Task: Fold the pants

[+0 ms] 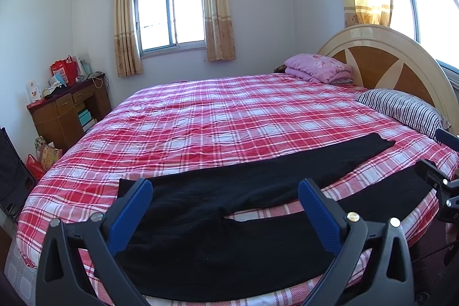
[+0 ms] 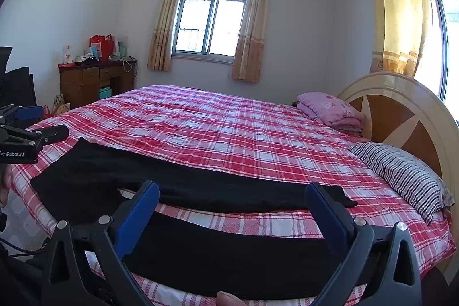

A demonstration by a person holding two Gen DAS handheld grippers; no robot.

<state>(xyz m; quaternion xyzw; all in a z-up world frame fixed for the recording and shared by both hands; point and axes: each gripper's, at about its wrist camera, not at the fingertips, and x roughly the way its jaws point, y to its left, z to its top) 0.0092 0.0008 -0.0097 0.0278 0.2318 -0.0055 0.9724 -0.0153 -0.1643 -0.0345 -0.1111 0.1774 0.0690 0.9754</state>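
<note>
Pants (image 1: pixel 229 220) lie spread at the bed's (image 1: pixel 200 119) near edge, under my left tongs (image 1: pixel 225 208) and right tongs (image 2: pixel 232 211), both released and empty. I fear snagging the sheet, or dragging them off.

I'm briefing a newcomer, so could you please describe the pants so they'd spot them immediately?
Start at the big bed with the red-and-white checked sheet. Along its near edge lie the black pants, spread flat with both legs stretched towards the headboard. They're the only plain dark item there; the striped pillow and pink folded quilt are patterned.
</note>
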